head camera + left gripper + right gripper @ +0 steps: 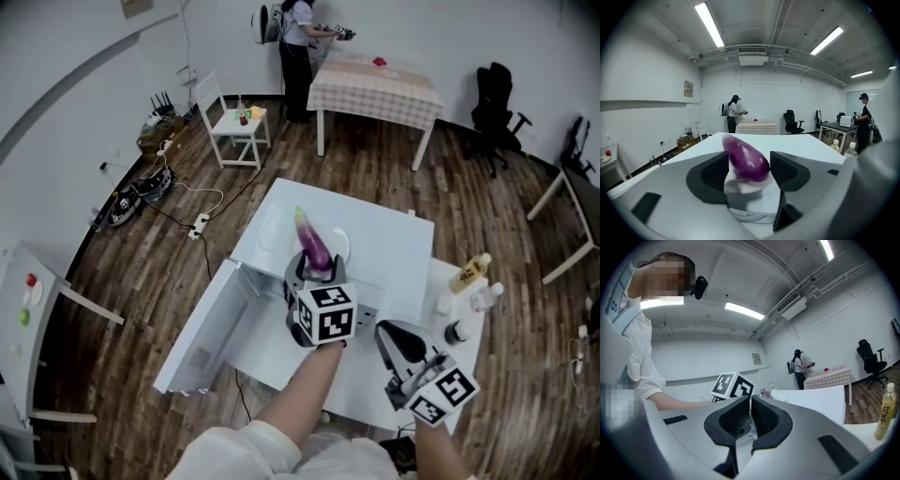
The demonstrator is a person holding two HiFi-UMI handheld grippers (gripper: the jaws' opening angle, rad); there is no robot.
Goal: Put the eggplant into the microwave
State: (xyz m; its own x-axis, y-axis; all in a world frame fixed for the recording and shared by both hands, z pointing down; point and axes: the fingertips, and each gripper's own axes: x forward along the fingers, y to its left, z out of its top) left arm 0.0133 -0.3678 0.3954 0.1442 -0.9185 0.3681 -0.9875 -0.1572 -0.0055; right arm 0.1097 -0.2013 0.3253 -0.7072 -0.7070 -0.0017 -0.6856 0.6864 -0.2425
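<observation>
The eggplant (pixel 746 159) lies between the left gripper's (pixel 750 169) released jaws — right gripper (pixel 750 417) clenched, empty

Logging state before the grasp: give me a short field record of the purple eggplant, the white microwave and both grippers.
item: purple eggplant, on top of the white microwave, not inside
microwave door: open
left gripper: jaws wide, eggplant between them; contact unclear
right gripper: jaws together, empty
</observation>
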